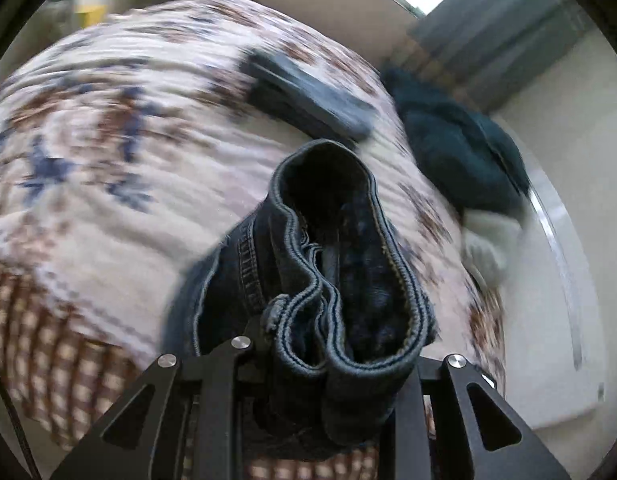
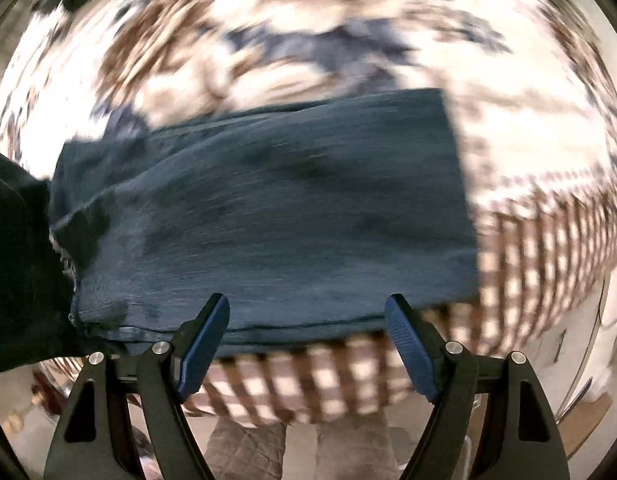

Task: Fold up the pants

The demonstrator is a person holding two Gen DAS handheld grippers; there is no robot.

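Dark blue jeans [image 1: 332,280] fill the left wrist view. My left gripper [image 1: 328,364] is shut on their bunched hem or waistband edge, which stands up between the jaws; the fingertips are hidden by denim. In the right wrist view the jeans [image 2: 268,216] lie flat across a patterned bedspread [image 2: 268,40], one leg end toward the right. My right gripper [image 2: 308,344] is open and empty, its blue pads [image 2: 206,340] just short of the near edge of the denim. Both views are motion-blurred.
The bedspread [image 1: 108,140] has a brown, blue and white pattern with a checked border. A folded dark garment [image 1: 308,96] lies further up the bed. A dark teal garment [image 1: 460,148] and something pale [image 1: 488,248] lie at the bed's right edge. Floor [image 2: 300,452] shows below.
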